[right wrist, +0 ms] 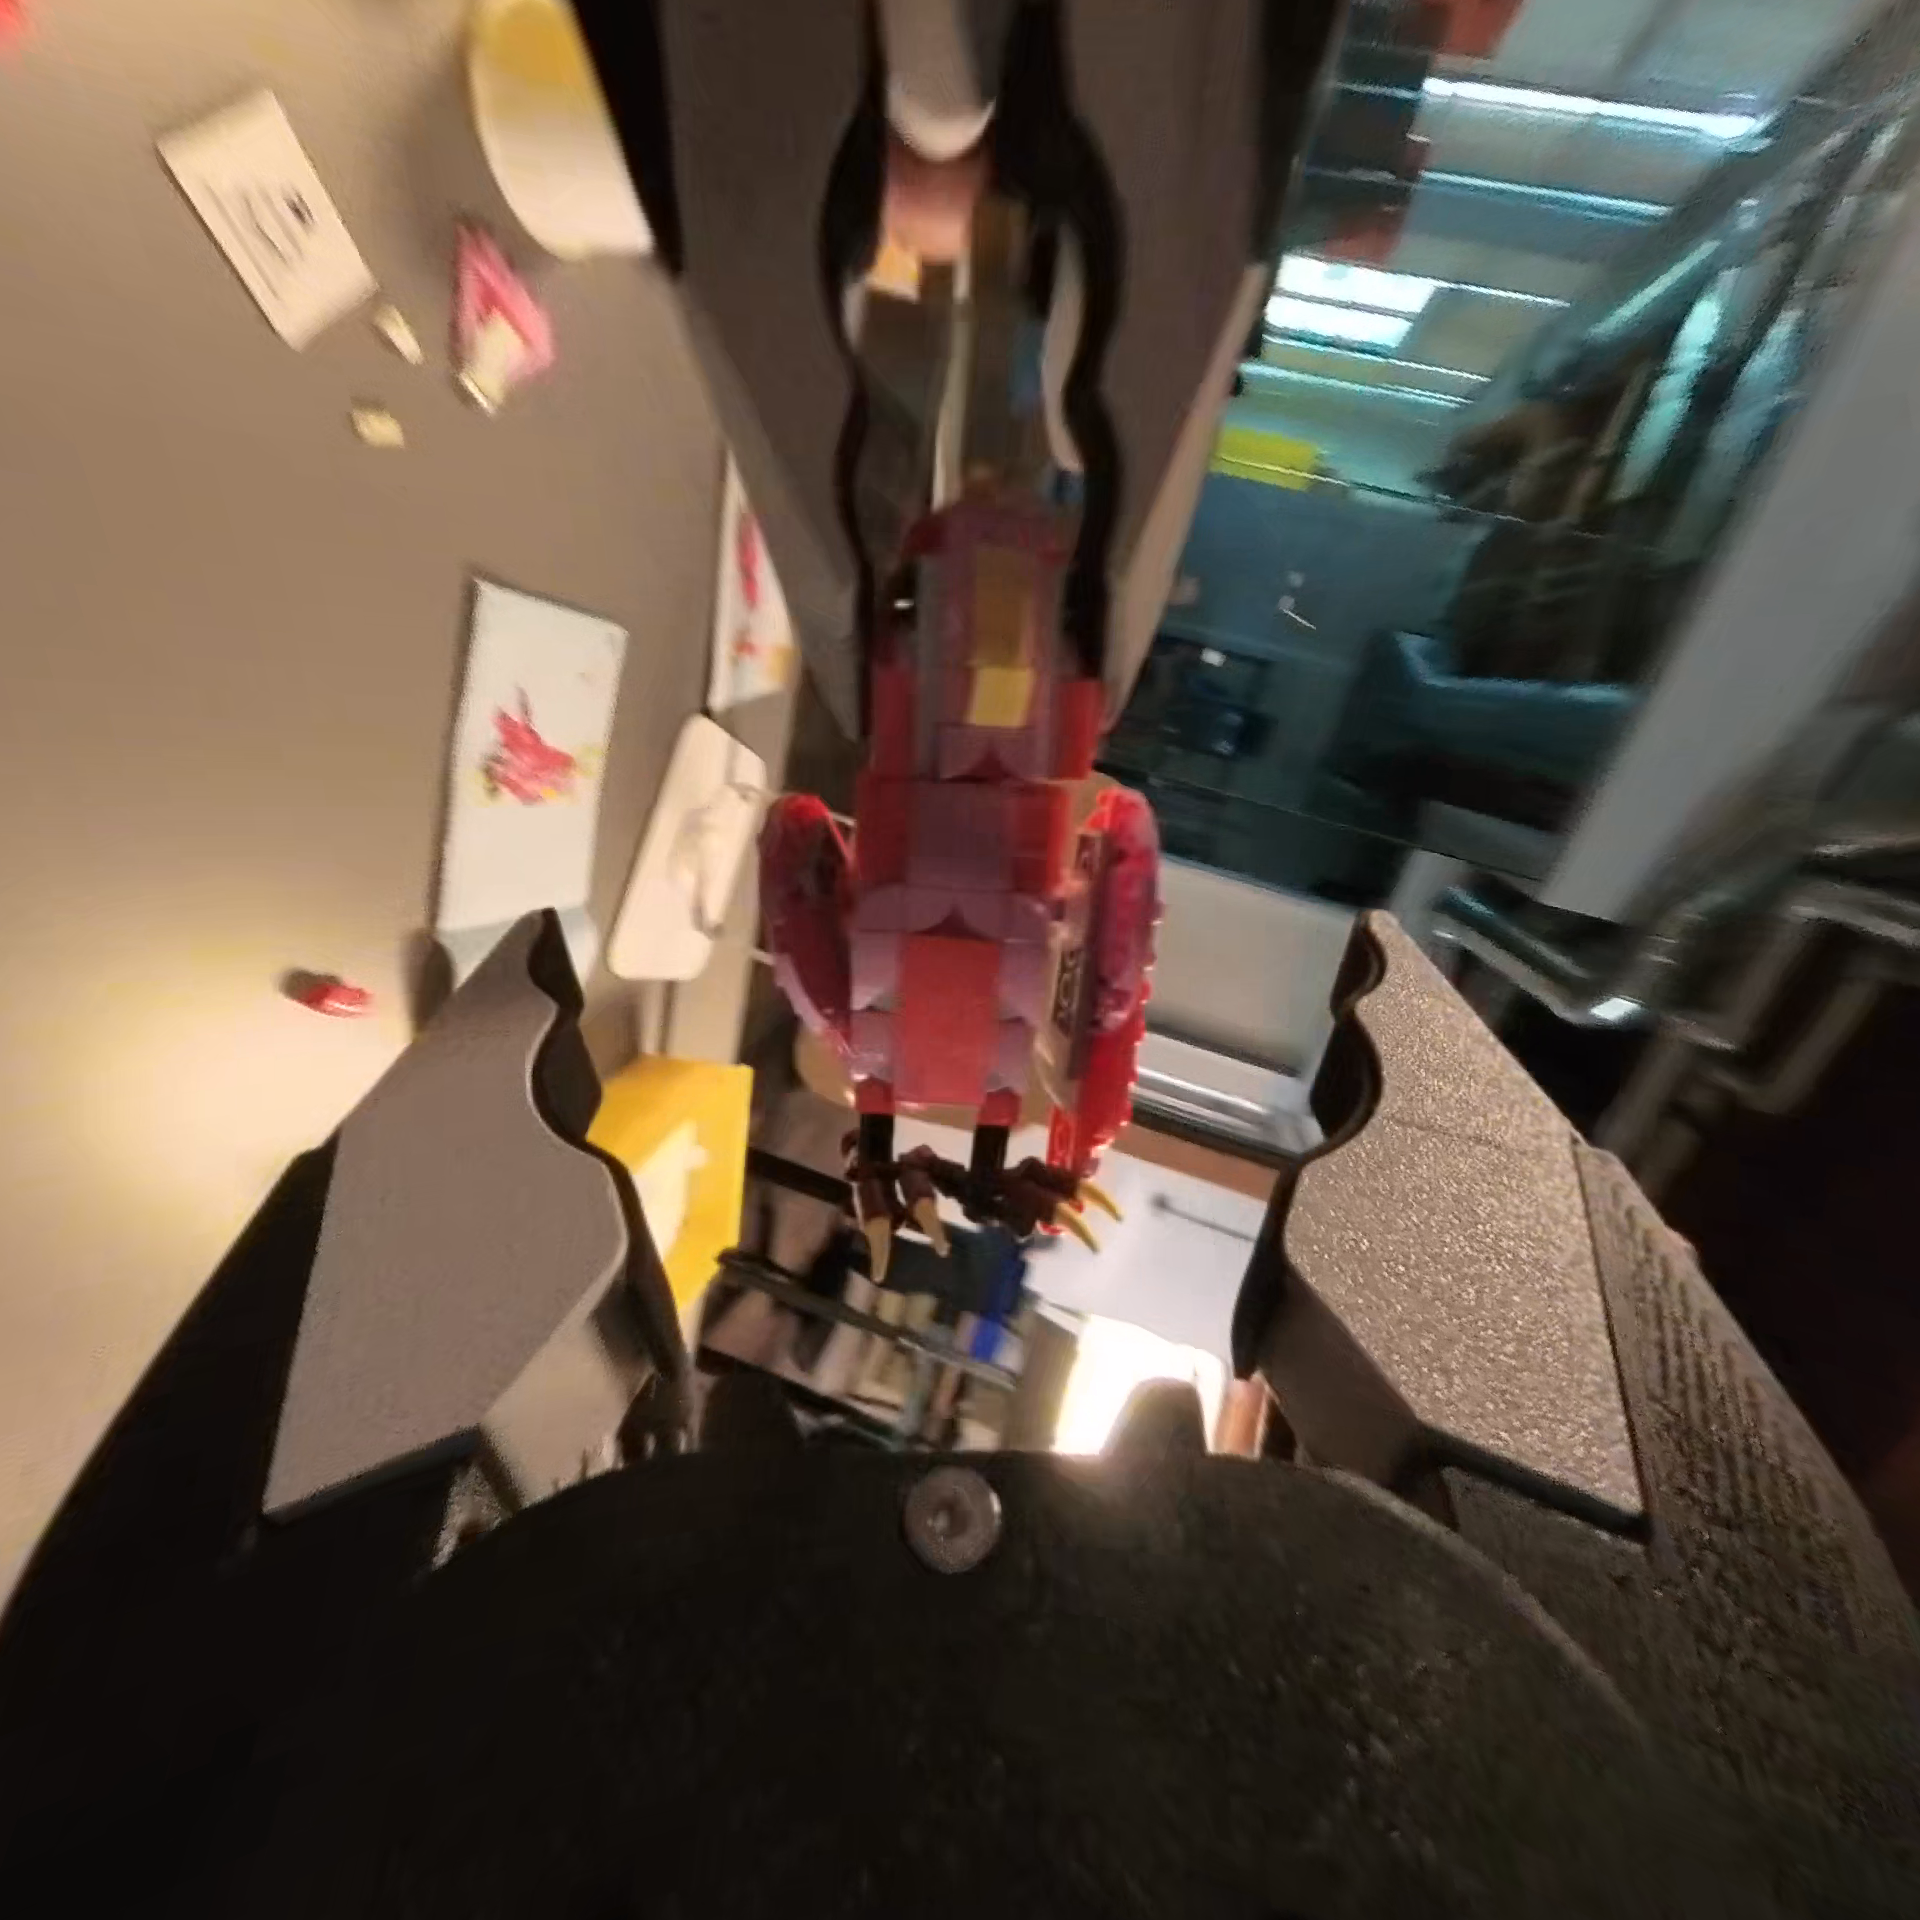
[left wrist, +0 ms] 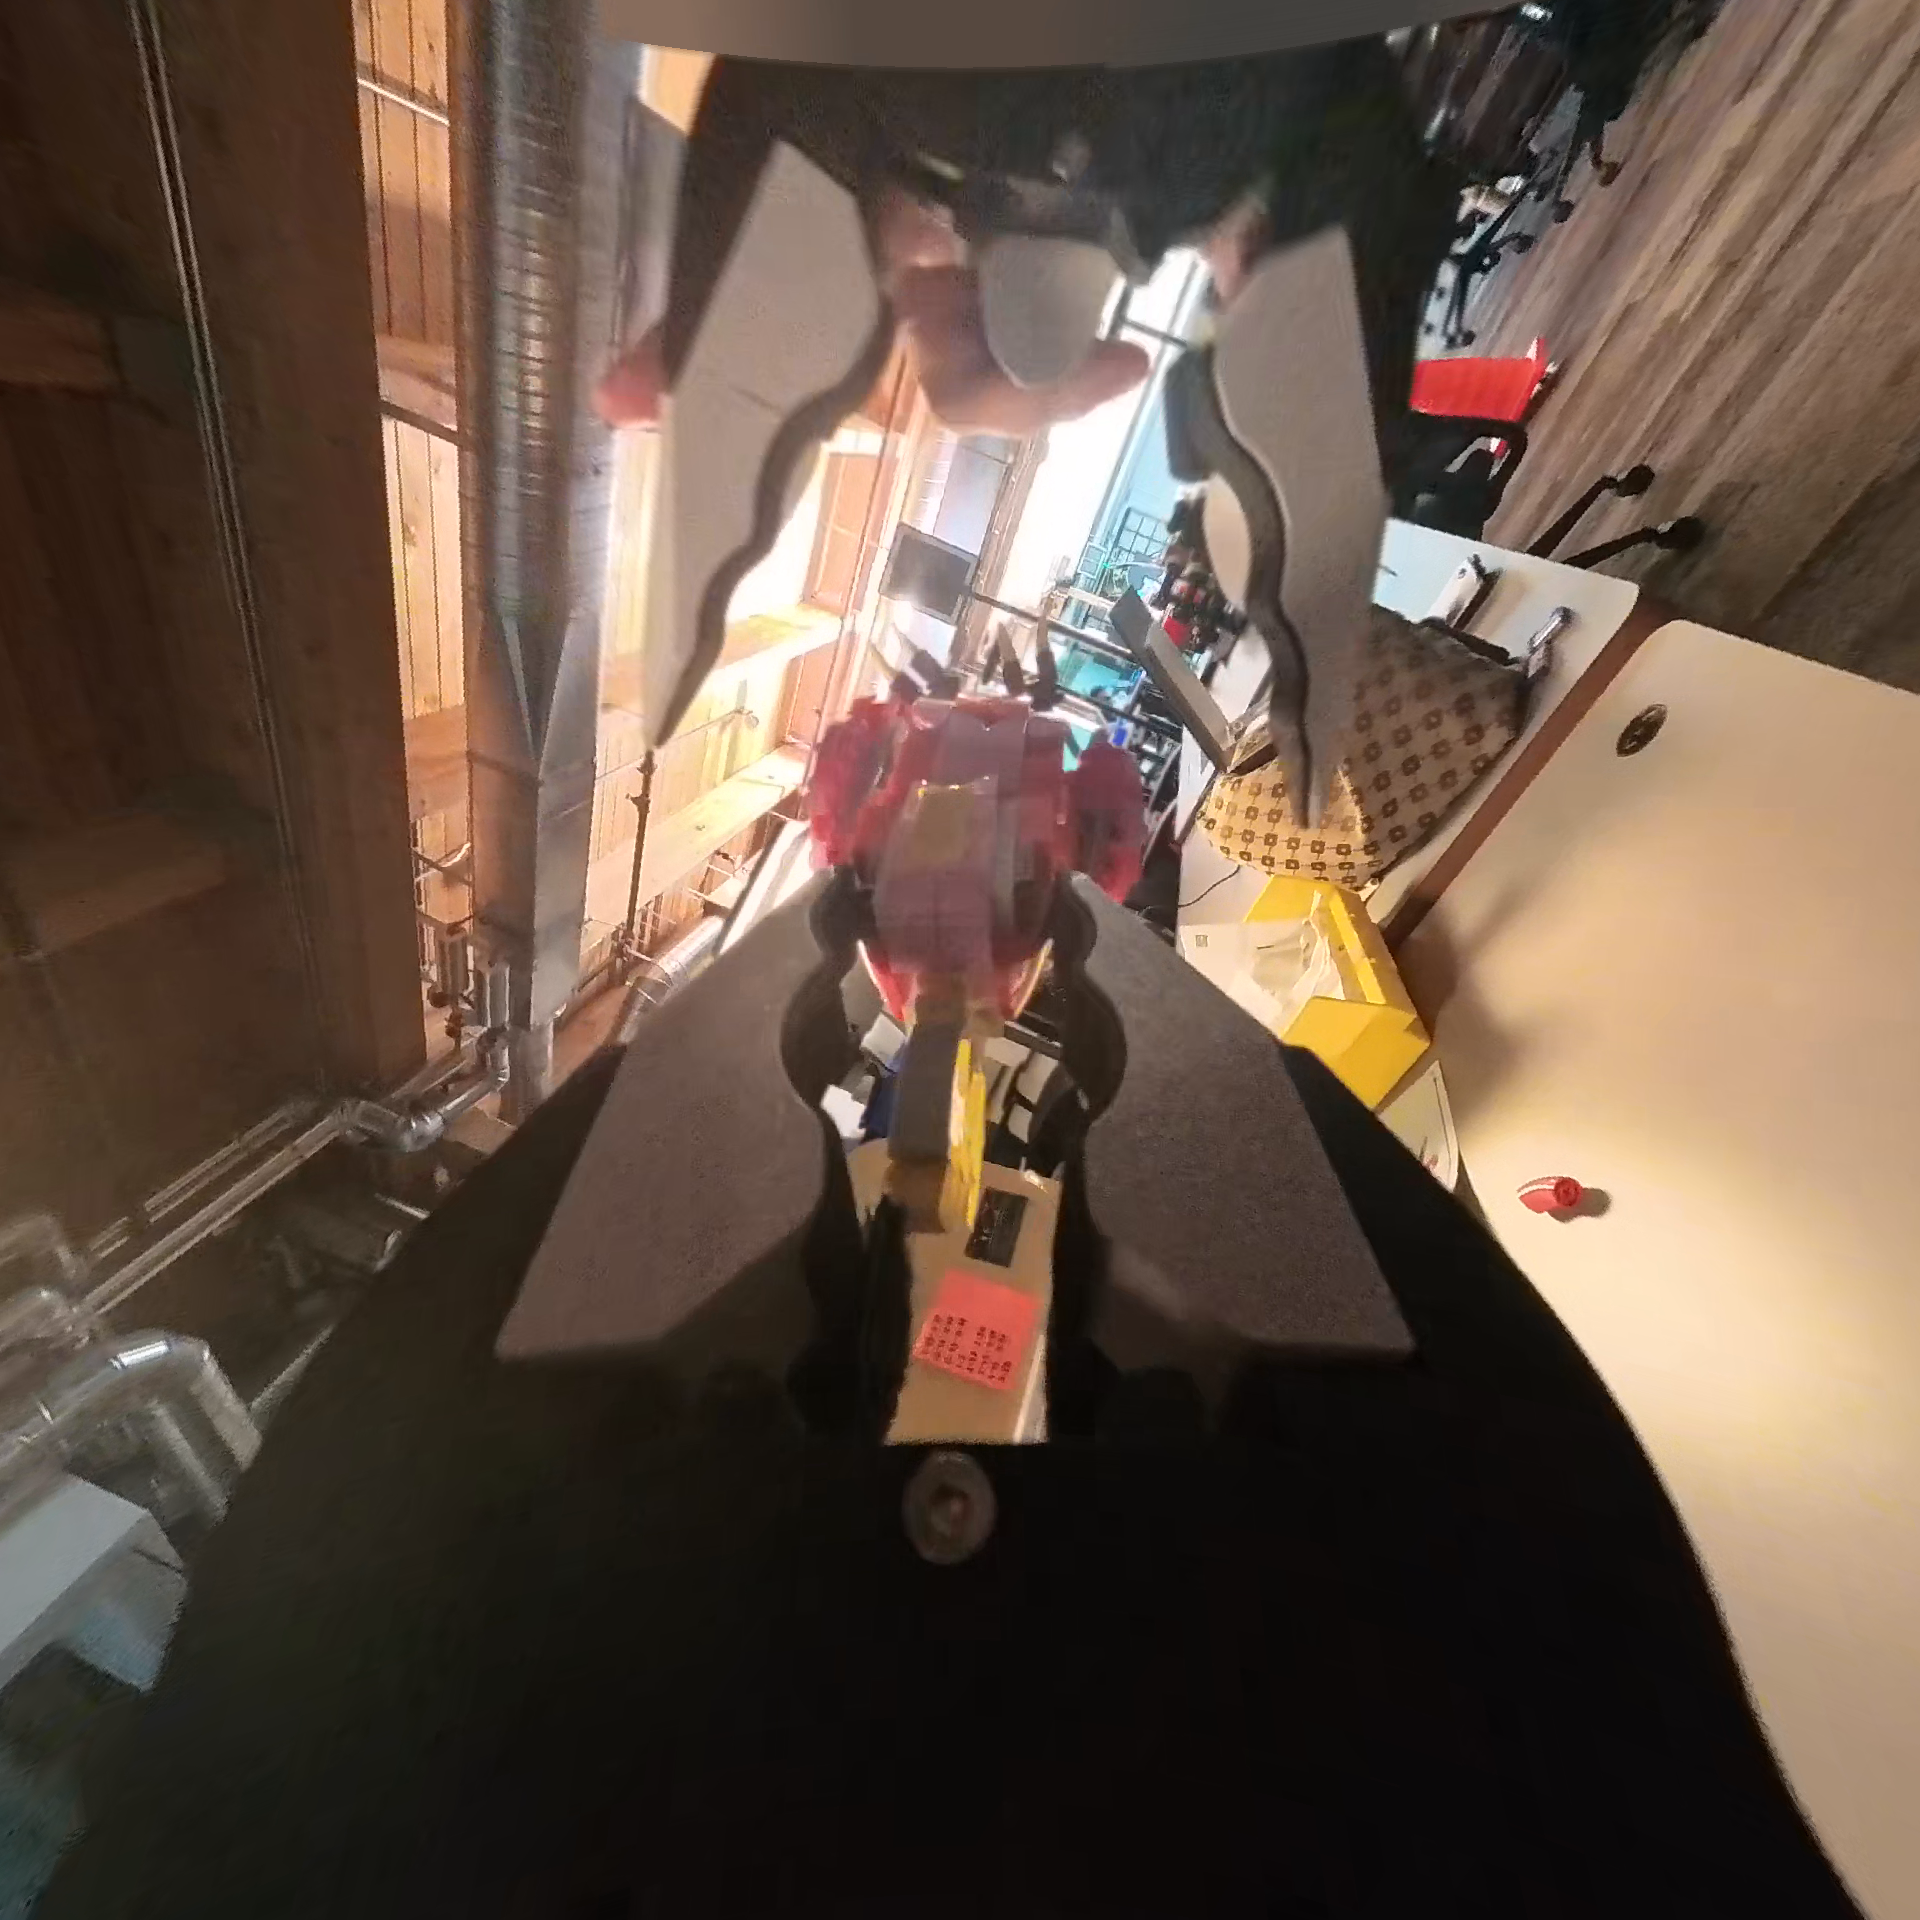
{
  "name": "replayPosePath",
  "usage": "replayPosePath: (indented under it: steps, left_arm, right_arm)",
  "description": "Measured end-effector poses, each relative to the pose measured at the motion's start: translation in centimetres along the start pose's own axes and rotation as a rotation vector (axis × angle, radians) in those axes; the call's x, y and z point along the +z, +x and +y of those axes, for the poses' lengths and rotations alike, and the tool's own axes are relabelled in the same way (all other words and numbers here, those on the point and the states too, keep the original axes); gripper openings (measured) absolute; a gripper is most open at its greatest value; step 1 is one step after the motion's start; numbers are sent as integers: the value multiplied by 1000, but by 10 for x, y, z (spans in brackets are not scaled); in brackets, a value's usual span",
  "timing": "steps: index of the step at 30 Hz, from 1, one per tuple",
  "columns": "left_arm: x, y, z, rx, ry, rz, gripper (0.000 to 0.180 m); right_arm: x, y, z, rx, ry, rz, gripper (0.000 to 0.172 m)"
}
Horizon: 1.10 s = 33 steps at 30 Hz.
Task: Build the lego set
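**Q:** State the condition of your left gripper.

**A:** My left gripper (left wrist: 951, 935) is closed to a narrow gap on a red and purple brick-built bird (left wrist: 961, 821). Both pads press against the sides of the model's lower body. The model extends forward past my fingertips, clear of the white table (left wrist: 1683, 1039).

**Q:** And the right gripper?

**A:** My right gripper (right wrist: 951, 1049) stands wide open. Its two fingers flank the bird (right wrist: 961, 914) on either side, well apart from it, with clear space between each pad and the wings. The clawed feet point toward my right camera.

**Q:** What lies about the work area?

**A:** On the table: a yellow box (left wrist: 1340, 987), a small red piece (left wrist: 1548, 1195), a patterned bag (left wrist: 1392, 769) and printed sheets (right wrist: 530, 758). The image is blurred; finer detail I cannot tell.
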<state>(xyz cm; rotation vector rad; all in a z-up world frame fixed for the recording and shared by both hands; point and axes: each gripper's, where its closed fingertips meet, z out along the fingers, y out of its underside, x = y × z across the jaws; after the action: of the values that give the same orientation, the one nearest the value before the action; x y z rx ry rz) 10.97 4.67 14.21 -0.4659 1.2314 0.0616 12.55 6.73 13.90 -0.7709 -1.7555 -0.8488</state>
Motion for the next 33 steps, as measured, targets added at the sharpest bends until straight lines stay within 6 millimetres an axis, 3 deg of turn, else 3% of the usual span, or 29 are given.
replayPosePath:
  steps: [5, 14, 25, 33]
  left_arm:
    - [3, 1, 1, -16, 10, 11, 35]
    - [6, 4, 1, -19, 9, 23, 35]
    - [10, 7, 0, -21, 14, 37, 35]
    - [11, 8, -1, 2, 18, 32, 35]
  right_arm:
    - [13, -7, 14, -91, -77, 90, 134]
    - [19, -9, 16, -110, -71, 50, 112]
    - [17, -5, 19, -92, -76, 51, 82]
    - [16, -5, 20, -102, -81, 53, 77]
